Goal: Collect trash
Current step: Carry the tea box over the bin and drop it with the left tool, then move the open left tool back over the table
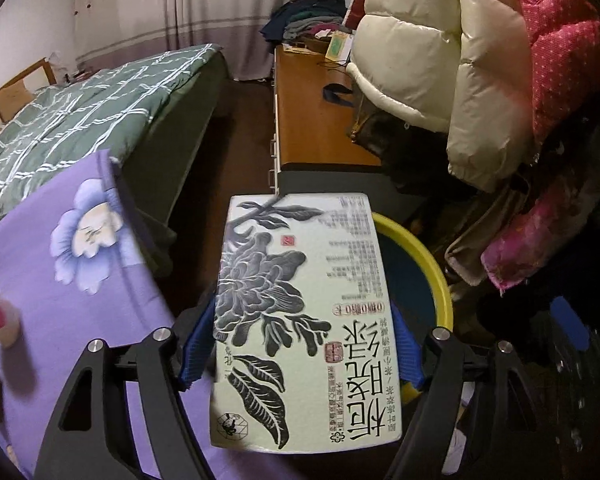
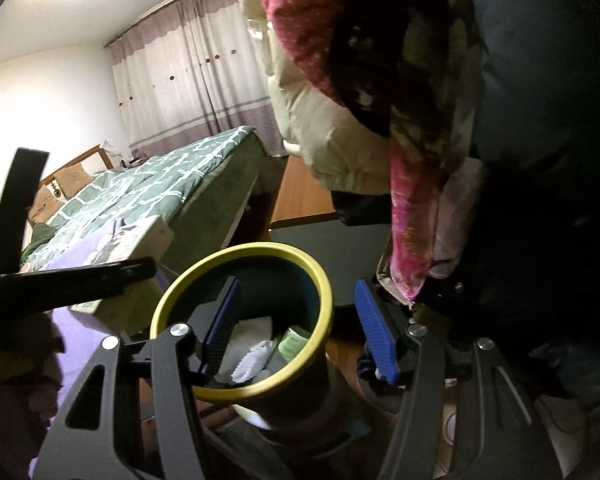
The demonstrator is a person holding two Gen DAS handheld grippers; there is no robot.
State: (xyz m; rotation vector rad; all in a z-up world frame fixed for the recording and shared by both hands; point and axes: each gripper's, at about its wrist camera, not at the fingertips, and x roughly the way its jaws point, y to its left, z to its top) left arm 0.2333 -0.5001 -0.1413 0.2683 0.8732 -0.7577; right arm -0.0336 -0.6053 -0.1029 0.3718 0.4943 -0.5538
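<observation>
My left gripper [image 1: 300, 344] is shut on a flat pale-green box [image 1: 300, 320] printed with dark flowers and Chinese text. It holds the box in the air, partly over a blue bin with a yellow rim [image 1: 428, 264]. In the right wrist view the bin [image 2: 324, 284] stands just ahead, with white and green trash [image 2: 276, 348] inside. My right gripper [image 2: 298, 332] is open and empty; its left finger hangs inside the bin's mouth and its right finger outside the rim. The left gripper's arm and the box [image 2: 140, 236] show at the left there.
A purple flowered sheet [image 1: 80, 280] lies lower left, a bed with a green checked quilt [image 1: 80, 120] beyond it. A wooden desk [image 1: 312, 112] runs behind the bin. Cream and pink padded jackets [image 1: 480, 60] hang at the right, over the bin.
</observation>
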